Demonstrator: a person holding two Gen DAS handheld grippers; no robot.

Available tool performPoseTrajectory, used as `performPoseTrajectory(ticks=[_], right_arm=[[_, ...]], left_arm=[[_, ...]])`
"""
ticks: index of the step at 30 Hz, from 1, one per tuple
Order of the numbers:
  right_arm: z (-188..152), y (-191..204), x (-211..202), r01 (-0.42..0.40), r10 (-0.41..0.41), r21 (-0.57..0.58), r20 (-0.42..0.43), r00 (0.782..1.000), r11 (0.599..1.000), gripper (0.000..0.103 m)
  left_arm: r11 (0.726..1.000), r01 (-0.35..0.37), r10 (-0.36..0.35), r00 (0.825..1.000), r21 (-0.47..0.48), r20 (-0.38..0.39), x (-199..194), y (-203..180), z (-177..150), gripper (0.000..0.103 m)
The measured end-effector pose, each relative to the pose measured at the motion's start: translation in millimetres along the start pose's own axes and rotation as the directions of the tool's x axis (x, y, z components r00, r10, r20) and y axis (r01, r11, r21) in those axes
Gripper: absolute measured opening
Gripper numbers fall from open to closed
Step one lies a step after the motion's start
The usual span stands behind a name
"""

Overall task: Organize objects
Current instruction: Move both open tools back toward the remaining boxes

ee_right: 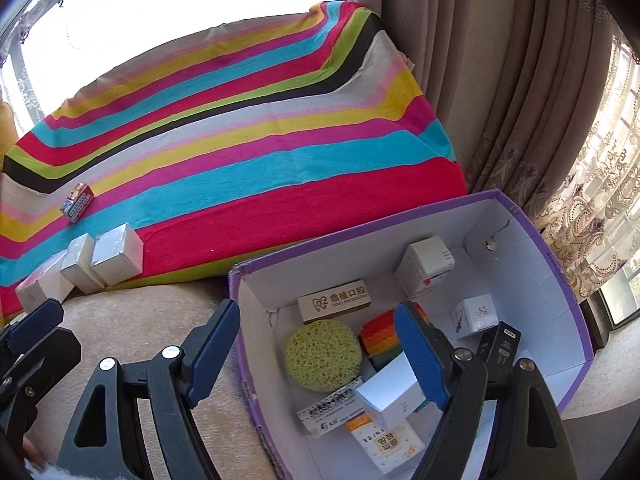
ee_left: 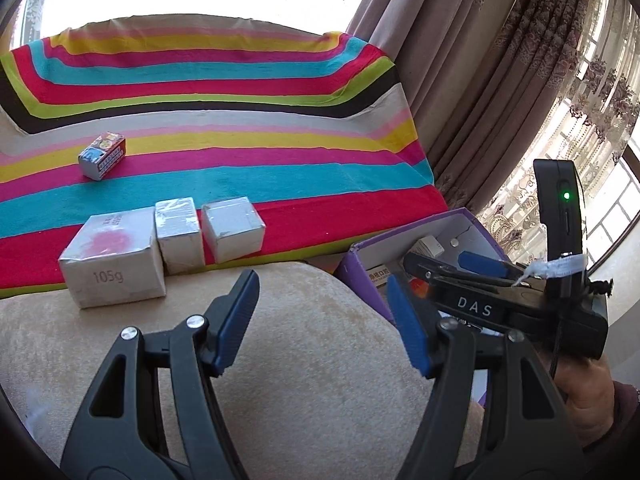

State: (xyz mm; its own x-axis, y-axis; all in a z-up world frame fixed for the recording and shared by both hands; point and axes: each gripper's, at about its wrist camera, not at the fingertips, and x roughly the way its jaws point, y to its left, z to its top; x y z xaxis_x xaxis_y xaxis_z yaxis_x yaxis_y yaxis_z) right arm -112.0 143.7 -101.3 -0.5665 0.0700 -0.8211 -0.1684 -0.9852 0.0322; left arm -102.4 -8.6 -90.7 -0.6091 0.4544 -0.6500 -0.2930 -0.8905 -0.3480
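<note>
Three white boxes stand in a row where the striped blanket meets the beige cushion: a large one marked 105g (ee_left: 114,258), a middle one (ee_left: 178,236) and a right one (ee_left: 232,232). A small colourful box (ee_left: 102,156) lies farther back on the blanket. My left gripper (ee_left: 322,324) hangs open over the cushion, short of the row, with nothing between its blue pads. My right gripper (ee_right: 316,356) is open and holds nothing, straddling the left wall of the purple box (ee_right: 528,280). Inside that box lie a green sponge (ee_right: 324,354), a wooden block (ee_right: 334,300) and several small cartons.
The striped blanket (ee_left: 240,80) covers the seat and its back. A beige cushion (ee_left: 280,380) lies under both grippers. Curtains (ee_left: 460,60) hang at the right, beside a bright window. The purple box (ee_left: 362,276) sits right of the cushion. A hand (ee_left: 584,400) holds the right gripper.
</note>
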Motion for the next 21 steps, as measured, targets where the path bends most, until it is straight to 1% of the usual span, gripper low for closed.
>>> performPoseTrajectory(ticks=[8, 15, 21], right_arm=[[2.7, 46.3, 8.5, -0.072, 0.072, -0.055, -0.016, 0.997, 0.996, 0.081], [3.7, 74.5, 14.1, -0.097, 0.094, -0.104, -0.033, 0.995, 0.99, 0.081], [6.0, 93.9, 20.8, -0.122, 0.115, -0.145, -0.056, 0.992, 0.982, 0.082]], left_arm=[[0.993, -0.072, 0.075, 0.997, -0.092, 0.028, -24.4, 47.1, -4.6, 0.07], [0.981, -0.11, 0.119, 0.992, -0.158, 0.046, -40.9, 76.1, -9.0, 0.07], [0.967, -0.137, 0.151, 0.987, -0.215, 0.048, -47.6, 96.1, -9.5, 0.07]])
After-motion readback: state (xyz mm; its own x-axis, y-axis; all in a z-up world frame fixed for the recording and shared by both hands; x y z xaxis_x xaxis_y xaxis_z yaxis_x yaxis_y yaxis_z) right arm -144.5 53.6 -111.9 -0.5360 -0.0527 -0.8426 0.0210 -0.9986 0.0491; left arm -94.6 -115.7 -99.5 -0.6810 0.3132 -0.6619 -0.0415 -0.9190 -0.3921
